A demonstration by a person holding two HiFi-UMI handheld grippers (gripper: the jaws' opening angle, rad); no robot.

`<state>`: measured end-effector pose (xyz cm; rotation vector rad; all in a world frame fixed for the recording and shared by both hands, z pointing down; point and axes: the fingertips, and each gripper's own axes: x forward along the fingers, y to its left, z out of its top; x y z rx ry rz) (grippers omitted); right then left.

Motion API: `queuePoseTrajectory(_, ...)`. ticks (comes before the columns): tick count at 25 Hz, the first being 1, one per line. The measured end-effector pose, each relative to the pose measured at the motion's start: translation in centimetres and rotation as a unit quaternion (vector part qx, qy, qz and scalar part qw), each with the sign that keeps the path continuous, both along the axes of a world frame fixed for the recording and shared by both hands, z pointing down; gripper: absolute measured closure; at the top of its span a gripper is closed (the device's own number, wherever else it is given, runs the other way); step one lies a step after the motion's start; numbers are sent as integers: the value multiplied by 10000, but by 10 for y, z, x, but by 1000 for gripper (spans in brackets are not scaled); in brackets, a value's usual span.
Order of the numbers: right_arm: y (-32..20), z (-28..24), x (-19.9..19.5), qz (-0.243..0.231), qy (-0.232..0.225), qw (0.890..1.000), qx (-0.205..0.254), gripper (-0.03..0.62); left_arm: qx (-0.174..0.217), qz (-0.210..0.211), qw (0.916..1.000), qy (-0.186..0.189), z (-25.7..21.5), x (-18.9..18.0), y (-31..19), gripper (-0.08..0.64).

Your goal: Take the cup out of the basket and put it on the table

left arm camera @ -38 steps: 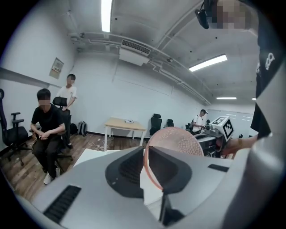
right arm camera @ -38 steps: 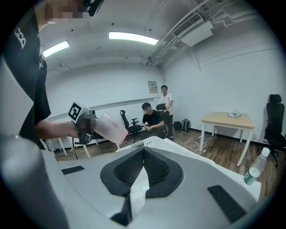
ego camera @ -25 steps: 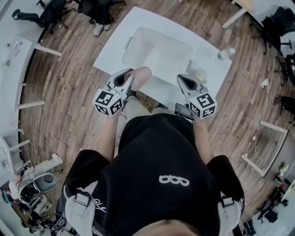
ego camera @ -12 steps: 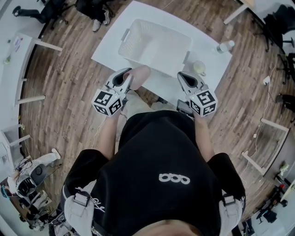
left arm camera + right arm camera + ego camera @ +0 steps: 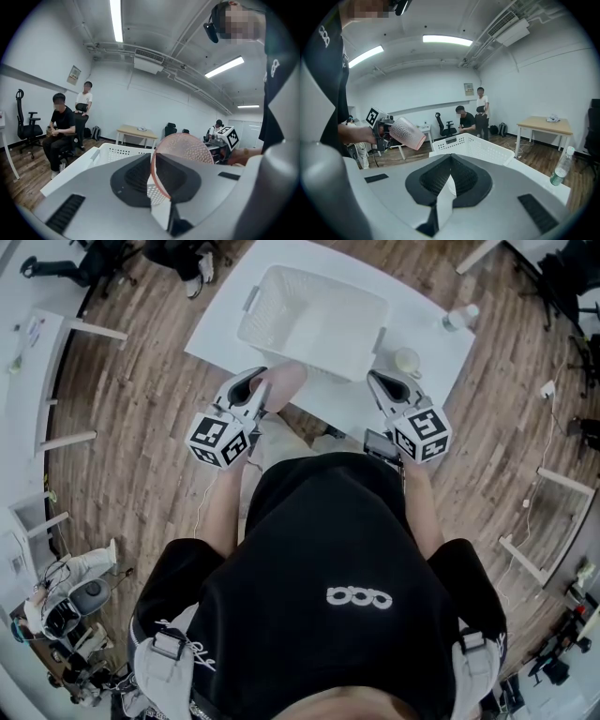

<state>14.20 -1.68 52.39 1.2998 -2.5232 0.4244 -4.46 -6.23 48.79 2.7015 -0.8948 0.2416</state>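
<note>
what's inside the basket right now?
Head view: the basket interior is bare white, nothing in it. The pink cup is outside, clamped by its rim in the left gripper. It hides a bit of the basket's near wall.

White table under a white basket, a small tub and a bottle off the basket's right side.

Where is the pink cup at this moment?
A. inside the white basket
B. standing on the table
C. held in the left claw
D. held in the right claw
C: the left claw is closed on the rim of the pink cup, in the air beside the basket.
</note>
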Motion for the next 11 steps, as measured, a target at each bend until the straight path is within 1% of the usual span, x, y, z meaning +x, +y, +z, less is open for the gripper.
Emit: queuePoseTrajectory(11,0,1,1,37,47,10000,-3,568,-7,0,10000,-12,0,2,-1,523)
